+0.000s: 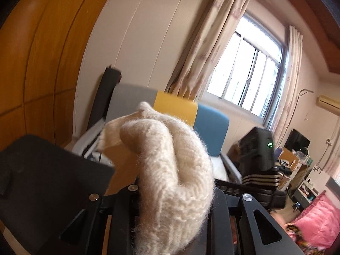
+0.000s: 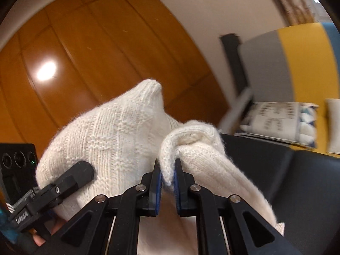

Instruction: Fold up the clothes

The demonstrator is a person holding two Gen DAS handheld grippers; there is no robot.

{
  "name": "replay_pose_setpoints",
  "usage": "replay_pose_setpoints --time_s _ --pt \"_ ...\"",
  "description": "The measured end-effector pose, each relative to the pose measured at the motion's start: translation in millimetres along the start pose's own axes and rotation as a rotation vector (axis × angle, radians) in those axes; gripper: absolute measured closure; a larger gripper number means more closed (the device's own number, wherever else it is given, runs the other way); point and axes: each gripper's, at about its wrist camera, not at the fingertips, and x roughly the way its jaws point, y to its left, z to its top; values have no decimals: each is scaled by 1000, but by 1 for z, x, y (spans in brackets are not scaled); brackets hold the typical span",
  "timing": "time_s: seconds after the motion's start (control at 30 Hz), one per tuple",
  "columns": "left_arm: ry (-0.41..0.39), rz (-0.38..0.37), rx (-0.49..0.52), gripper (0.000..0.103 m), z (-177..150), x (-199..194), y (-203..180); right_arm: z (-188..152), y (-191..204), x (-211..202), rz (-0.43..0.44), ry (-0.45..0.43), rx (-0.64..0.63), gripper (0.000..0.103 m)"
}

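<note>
- A cream, fuzzy knitted sweater (image 1: pixel 170 170) is pinched by the jaws of the left gripper (image 1: pixel 170 199), whose fingers are buried under bunched wool.
- A folded edge of the same sweater is clamped between the blue-padded jaws of the right gripper (image 2: pixel 167 174).
- The garment is held aloft by two points, probably so it hangs open for folding.
</note>
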Motion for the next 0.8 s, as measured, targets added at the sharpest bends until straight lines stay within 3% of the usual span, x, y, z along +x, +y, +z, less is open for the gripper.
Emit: replay_pose_setpoints --time_s 0.2,0.33,0.5,0.57,0.67,0.8 --pt "-94 -7 32 78 43 -28 -18 26 19 12 264 -68 88 94" --pt "-81 3 59 78 43 -13 -28 18 -10 22 310 -76 178 94" --pt "59 124 -11 77 -16 57 -15 -37 -93 59 173 42 348 91" --pt "140 156 -51 77 -51 96 -4 -62 -129 70 41 96 361 91" --pt "259 166 -96 77 -101 142 6 -99 -183 71 -142 143 421 91" --pt "339 146 -104 77 -148 178 3 -127 -232 43 -307 134 513 76"
